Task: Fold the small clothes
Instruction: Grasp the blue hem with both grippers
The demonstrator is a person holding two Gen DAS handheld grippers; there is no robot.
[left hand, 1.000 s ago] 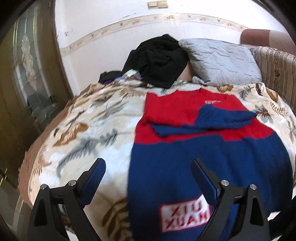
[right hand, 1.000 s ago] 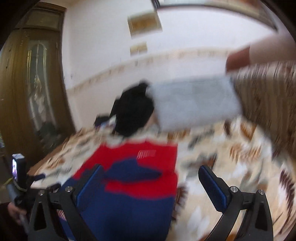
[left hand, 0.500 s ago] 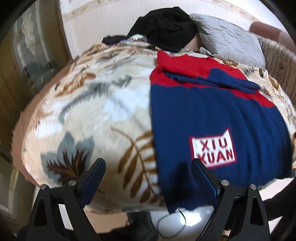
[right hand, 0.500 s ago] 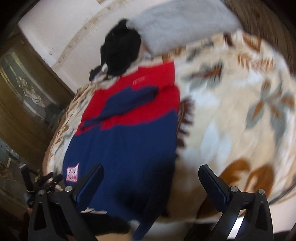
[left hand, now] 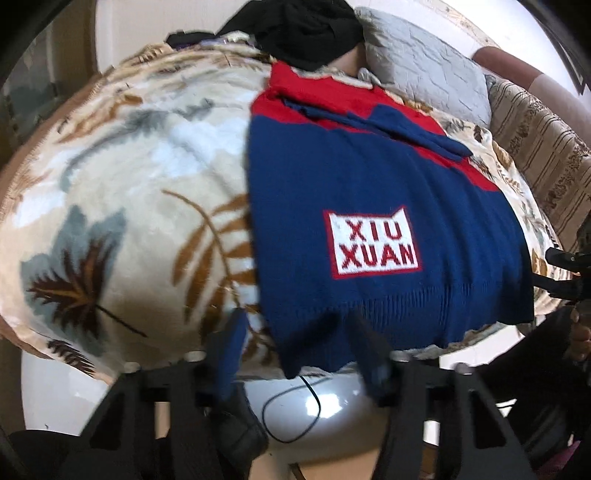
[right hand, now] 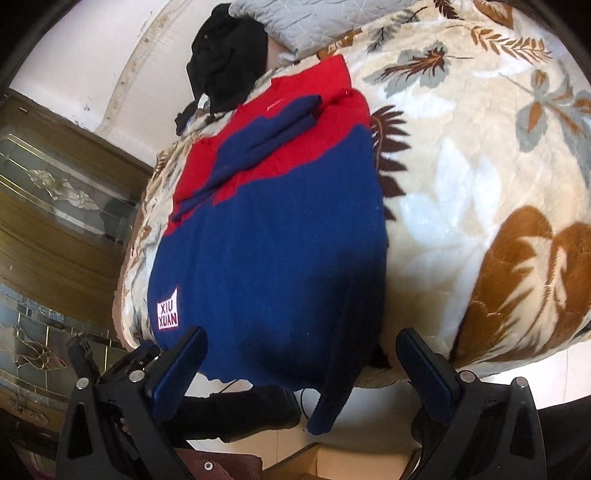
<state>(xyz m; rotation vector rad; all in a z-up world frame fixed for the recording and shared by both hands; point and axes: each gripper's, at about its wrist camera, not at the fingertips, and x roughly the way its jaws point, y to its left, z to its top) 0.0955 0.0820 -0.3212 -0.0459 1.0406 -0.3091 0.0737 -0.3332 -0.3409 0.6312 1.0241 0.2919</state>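
A navy and red knit sweater (left hand: 369, 177) with a white "XIU XUAN" patch lies flat on a leaf-print blanket (left hand: 122, 177), its sleeves folded across the red chest. Its hem hangs over the bed's near edge. My left gripper (left hand: 299, 350) is open, its fingers on either side of the hem's left corner, not closed on it. In the right wrist view the same sweater (right hand: 273, 229) fills the middle. My right gripper (right hand: 301, 362) is open below the hem's right corner, where a fold of cloth hangs down.
A grey pillow (left hand: 424, 70) and a pile of black clothes (left hand: 306, 29) lie at the head of the bed. A patterned sofa back (left hand: 543, 147) stands on the right. A wooden glass-panelled door (right hand: 55, 192) is on the left. White floor (left hand: 325, 402) with a cable lies below.
Both grippers have dropped and pulled back from over the bed to the sweater's hem at the near edge. The left gripper's fingers have come closer together.
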